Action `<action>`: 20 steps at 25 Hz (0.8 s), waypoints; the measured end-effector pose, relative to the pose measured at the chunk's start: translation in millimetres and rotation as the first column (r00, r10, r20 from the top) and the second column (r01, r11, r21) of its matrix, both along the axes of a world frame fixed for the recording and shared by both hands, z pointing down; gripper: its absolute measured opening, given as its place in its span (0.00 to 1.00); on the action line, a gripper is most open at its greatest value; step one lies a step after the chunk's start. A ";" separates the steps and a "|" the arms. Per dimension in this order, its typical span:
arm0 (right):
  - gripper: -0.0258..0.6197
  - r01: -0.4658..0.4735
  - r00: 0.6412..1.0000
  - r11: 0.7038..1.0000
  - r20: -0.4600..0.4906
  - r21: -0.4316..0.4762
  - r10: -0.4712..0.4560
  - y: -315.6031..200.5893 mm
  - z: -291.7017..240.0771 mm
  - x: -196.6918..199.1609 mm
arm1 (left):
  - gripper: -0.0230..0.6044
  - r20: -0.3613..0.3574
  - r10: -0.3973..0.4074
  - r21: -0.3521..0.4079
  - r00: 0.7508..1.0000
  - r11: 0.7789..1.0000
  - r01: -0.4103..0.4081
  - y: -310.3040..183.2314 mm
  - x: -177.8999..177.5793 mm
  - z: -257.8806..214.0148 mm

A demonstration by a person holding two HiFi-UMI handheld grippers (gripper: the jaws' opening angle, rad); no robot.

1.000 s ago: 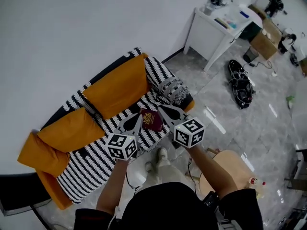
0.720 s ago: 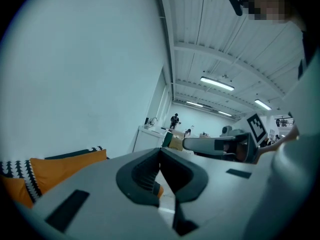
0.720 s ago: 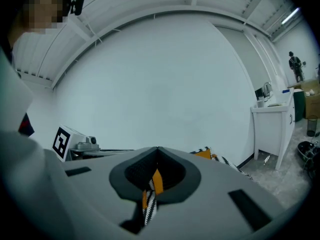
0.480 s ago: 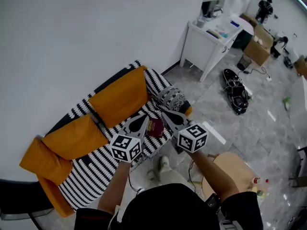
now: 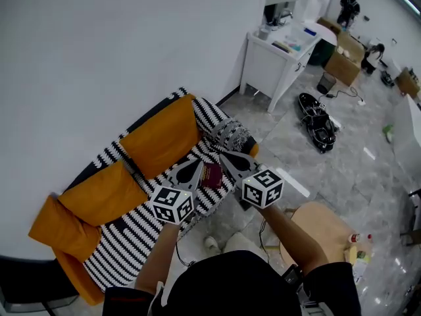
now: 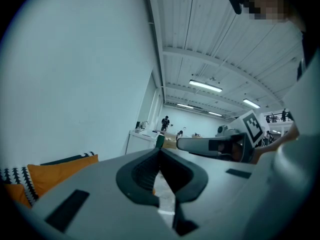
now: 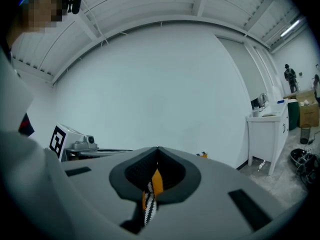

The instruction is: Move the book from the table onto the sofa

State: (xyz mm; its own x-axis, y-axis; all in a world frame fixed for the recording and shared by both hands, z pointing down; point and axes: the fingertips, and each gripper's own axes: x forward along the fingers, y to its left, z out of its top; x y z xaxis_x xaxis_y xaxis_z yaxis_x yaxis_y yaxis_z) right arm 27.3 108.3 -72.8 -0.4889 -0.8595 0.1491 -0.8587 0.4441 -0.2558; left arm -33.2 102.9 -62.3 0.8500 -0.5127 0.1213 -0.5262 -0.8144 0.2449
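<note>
Book (image 5: 212, 175), dark red cover, lies flat on the black-and-white striped seat of the sofa (image 5: 125, 232), in front of the orange back cushions (image 5: 161, 133). In the head view it shows between the noses of the two grippers, and whether either nose touches it is hard to judge from above. Left gripper (image 5: 189, 170) and right gripper (image 5: 231, 159): jaws pressed together in both gripper views, nothing pinched. Round wooden table (image 5: 320, 224) stands by the person's right arm, well apart from the book.
</note>
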 end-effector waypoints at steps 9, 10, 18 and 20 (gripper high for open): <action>0.06 -0.022 1.000 0.998 -0.002 0.051 0.023 20.7 -26.9 29.7 | 0.06 -0.009 0.028 0.055 1.000 0.998 -0.027 16.5 29.7 -28.2; 0.06 -0.025 1.000 0.998 -0.003 0.056 0.025 24.6 -29.8 33.1 | 0.06 -0.010 0.029 0.060 1.000 0.998 -0.028 20.1 33.4 -31.1; 0.06 -0.025 1.000 0.997 -0.014 0.077 0.026 73.6 -46.2 62.4 | 0.06 -0.017 0.049 0.084 0.999 0.995 -0.048 71.5 72.1 -49.2; 0.06 -0.024 1.000 0.996 -0.015 0.083 0.025 86.2 -48.5 67.8 | 0.06 -0.020 0.054 0.088 0.998 0.995 -0.052 86.3 79.0 -51.7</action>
State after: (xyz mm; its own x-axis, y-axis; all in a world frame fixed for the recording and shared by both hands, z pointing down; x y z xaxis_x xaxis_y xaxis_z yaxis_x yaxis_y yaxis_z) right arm 95.1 194.5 -121.3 -0.4656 -0.8809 0.0851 -0.8733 0.4418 -0.2053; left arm 45.8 189.1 -114.0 0.8780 -0.4751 0.0583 -0.4772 -0.8595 0.1830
